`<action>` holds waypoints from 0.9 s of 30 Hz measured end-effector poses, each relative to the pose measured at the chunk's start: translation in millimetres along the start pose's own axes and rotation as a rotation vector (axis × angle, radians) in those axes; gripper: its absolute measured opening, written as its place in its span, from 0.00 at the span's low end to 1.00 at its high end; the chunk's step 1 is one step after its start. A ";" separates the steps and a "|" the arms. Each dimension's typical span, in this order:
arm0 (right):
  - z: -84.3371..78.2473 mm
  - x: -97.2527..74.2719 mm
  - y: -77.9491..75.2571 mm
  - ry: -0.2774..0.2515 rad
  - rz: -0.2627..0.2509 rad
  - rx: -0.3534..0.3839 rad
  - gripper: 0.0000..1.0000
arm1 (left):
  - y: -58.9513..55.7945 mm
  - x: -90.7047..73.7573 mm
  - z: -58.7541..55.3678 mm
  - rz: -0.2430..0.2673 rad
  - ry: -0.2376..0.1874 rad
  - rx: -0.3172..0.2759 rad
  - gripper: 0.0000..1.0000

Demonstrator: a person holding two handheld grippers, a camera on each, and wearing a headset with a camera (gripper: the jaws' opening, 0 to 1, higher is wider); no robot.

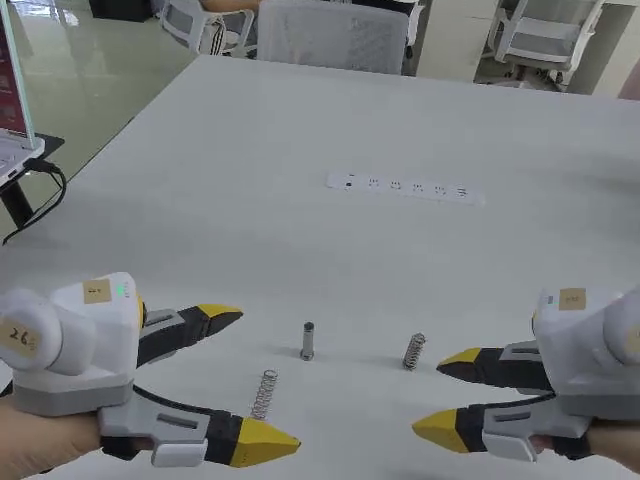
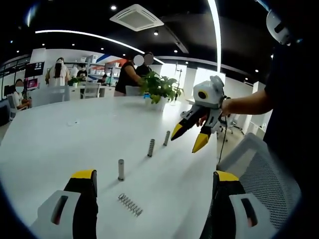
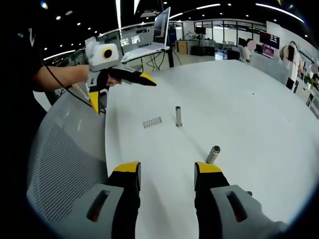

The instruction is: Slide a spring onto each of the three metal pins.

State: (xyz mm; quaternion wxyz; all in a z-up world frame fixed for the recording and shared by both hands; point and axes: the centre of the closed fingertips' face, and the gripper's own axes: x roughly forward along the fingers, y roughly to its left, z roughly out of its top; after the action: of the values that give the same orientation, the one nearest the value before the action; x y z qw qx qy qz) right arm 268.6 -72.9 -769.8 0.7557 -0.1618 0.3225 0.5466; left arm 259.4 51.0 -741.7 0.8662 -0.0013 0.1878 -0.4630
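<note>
Left gripper (image 1: 245, 378) sits low at the near edge, jaws spread wide and holding nothing. Right gripper (image 1: 445, 392) faces it, jaws parted too, tips pointing inward. Between them a loose spring (image 1: 264, 393) lies flat on the white table (image 1: 300, 130) (just beside the left tips). A bare metal pin (image 1: 307, 340) stands upright behind it, and a spring-wrapped pin (image 1: 414, 351) stands near the right gripper.

On the table (image 1: 300, 130) a bare pin (image 1: 308, 340) stands upright. A loose spring (image 1: 264, 393) lies flat on the table, just before this pin and a little to its left. To the right of the pin stands a second pin (image 1: 414, 351) with a spring on it. Well behind the pin lies a power strip (image 1: 405, 187). The left gripper (image 1: 268, 378) is to the left of the pin and the right gripper (image 1: 427, 395) to its right, both nearer to the person.
</note>
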 end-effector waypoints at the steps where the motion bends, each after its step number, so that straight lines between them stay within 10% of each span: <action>1: 1.1 1.0 0.8 0.001 0.001 -0.007 0.42 | 0.6 -0.1 -0.1 0.001 0.001 0.001 0.93; 14: 0.1 27.6 10.1 0.119 0.030 -0.014 0.42 | 0.9 -3.5 -5.2 0.002 0.012 0.002 0.93; 27: 32.1 63.5 14.7 0.117 -0.004 0.096 0.36 | 5.6 -9.2 -7.6 0.017 0.018 0.008 0.94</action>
State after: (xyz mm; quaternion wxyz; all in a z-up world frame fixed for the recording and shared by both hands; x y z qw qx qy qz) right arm 277.2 -2.8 -786.7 0.7435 -0.1575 0.3917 0.5185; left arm 256.8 62.9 -746.8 0.8683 0.0077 0.1938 -0.4565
